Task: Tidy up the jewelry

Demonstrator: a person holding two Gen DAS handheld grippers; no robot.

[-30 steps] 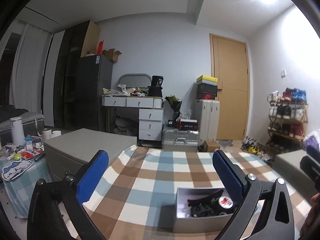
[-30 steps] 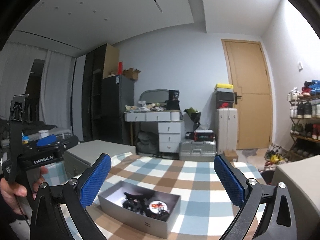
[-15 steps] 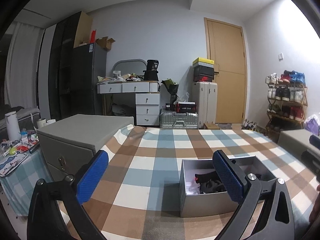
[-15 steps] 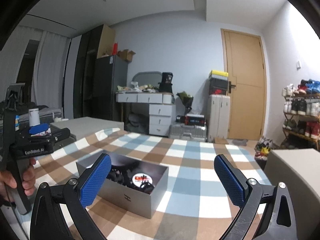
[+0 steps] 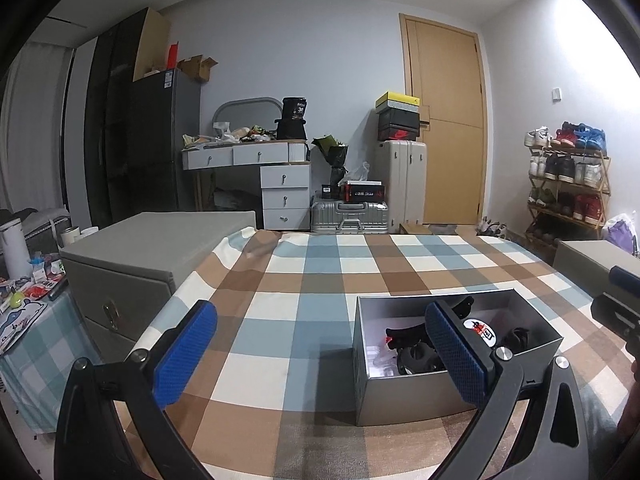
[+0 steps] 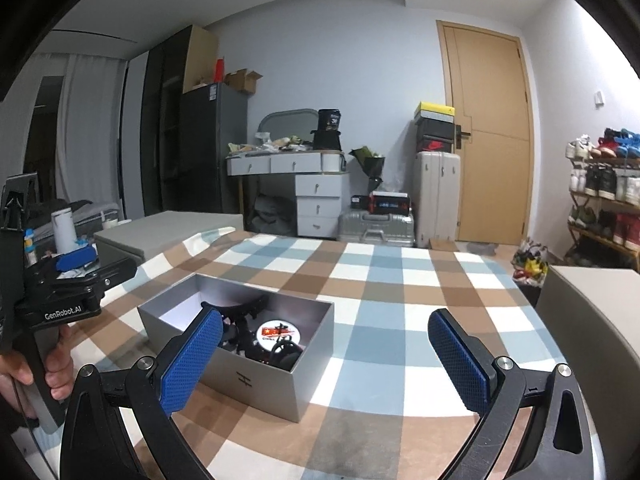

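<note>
An open grey box (image 5: 404, 394) (image 6: 256, 378) stands on the checked tablecloth (image 5: 300, 280) (image 6: 400, 280). Inside lie black hair clips (image 5: 404, 332) (image 6: 240, 312) and a round badge with red print (image 5: 480, 328) (image 6: 278, 332). My left gripper (image 5: 320, 344) is open and empty, above the cloth just left of the box; its right finger overlaps the box in view. My right gripper (image 6: 324, 354) is open and empty, near the box's right front corner. The left gripper's body (image 6: 60, 300) shows in the right wrist view.
A grey storage box (image 5: 156, 252) stands left of the table and another (image 6: 592, 320) at the right. A side table (image 5: 24, 320) with clutter is at far left. Behind are a desk (image 5: 256, 176), suitcases (image 5: 404, 184), a door (image 5: 448, 120) and a shoe rack (image 5: 568, 184).
Both grippers have tilted down and moved closer to the table. The box now looks larger and its contents show more. Both stay open.
</note>
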